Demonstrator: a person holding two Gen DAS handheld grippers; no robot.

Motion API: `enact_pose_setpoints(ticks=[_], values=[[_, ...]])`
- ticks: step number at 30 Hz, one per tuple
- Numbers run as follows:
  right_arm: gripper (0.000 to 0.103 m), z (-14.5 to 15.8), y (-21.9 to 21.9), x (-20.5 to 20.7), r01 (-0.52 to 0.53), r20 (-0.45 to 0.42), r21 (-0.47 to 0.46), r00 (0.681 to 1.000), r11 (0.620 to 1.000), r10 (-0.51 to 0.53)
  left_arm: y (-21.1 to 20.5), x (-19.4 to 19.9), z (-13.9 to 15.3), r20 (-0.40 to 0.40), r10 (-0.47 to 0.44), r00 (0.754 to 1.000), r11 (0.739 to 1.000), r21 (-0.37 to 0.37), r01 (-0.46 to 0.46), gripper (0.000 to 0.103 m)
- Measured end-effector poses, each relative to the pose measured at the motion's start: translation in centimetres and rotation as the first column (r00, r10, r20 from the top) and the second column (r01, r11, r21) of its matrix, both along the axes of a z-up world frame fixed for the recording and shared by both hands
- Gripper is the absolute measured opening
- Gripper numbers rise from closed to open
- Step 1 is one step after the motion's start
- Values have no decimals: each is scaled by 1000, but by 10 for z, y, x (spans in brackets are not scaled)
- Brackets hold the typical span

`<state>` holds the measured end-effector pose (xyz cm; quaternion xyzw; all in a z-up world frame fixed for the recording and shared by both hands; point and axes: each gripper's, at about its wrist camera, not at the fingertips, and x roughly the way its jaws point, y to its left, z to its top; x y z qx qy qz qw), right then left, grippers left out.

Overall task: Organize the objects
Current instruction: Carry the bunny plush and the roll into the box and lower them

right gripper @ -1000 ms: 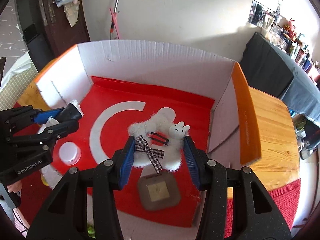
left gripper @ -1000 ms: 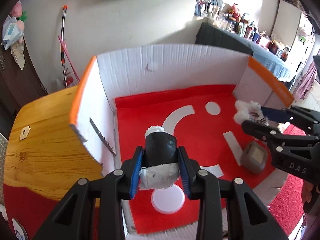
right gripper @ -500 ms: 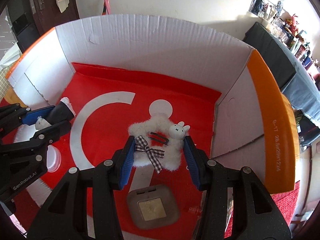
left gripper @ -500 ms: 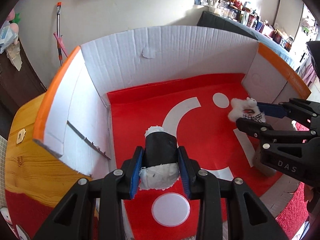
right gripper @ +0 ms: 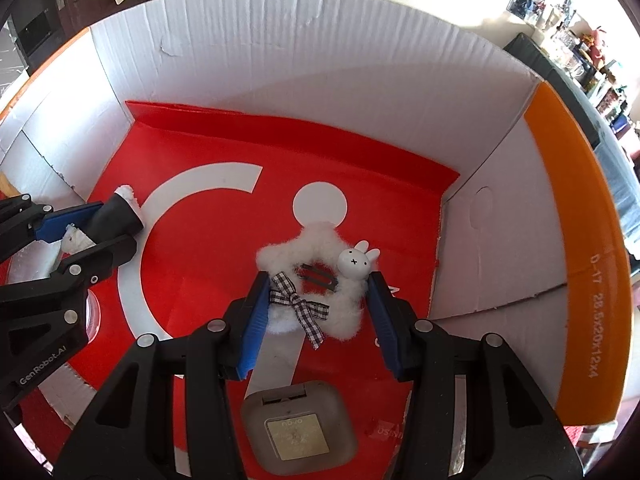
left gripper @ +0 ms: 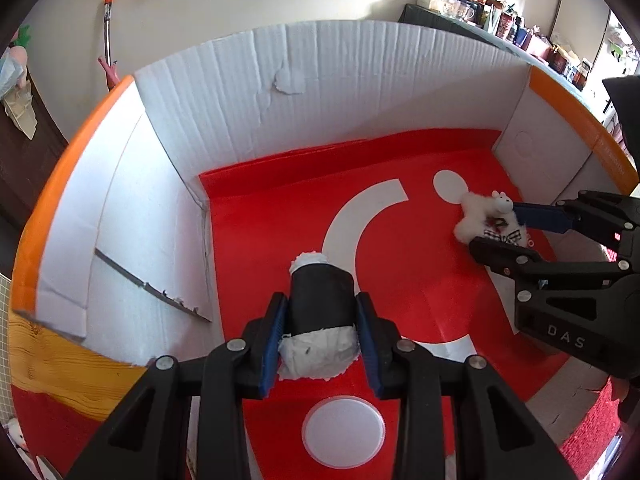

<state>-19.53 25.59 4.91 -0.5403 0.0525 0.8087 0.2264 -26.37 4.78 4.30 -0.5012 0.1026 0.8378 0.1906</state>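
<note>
Cardboard box (left gripper: 360, 80) sits below both tools; we hold the left gripper (left gripper: 320, 332) clamped on a black roll (left gripper: 320, 300), the right gripper (right gripper: 316, 312) on a fluffy hair clip (right gripper: 316, 264) at 3 o'clock, presumably for release inside.

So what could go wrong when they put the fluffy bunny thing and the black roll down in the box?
1. The left hand-held gripper holds the black roll on its round sides, so once let go it might roll across the red floor.
2. The fluffy clip in the right hand-held gripper hangs just past the grey case; it could land on it.
3. Both grippers share one box, so they might bump.
</note>
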Motion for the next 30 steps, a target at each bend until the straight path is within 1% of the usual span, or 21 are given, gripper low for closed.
enact_pose_setpoints(ticks=[8,10,11,30], values=[[46,0,5,4,-3,2,-21,1000,1000,3,-1,3,-1,8,-10,1000,1000,0,10,36],[46,3,8,3,-2,2,-23,1000,1000,2,4,-1,0,9,-10,1000,1000,-1,10,36],[46,3,8,4,11,1,-30,1000,1000,-11,4,0,0,10,-10,1000,1000,0,10,36],[48,4,12,7,12,-2,-33,1000,999,-12,9,-8,-2,17,-9,1000,1000,4,9,37]])
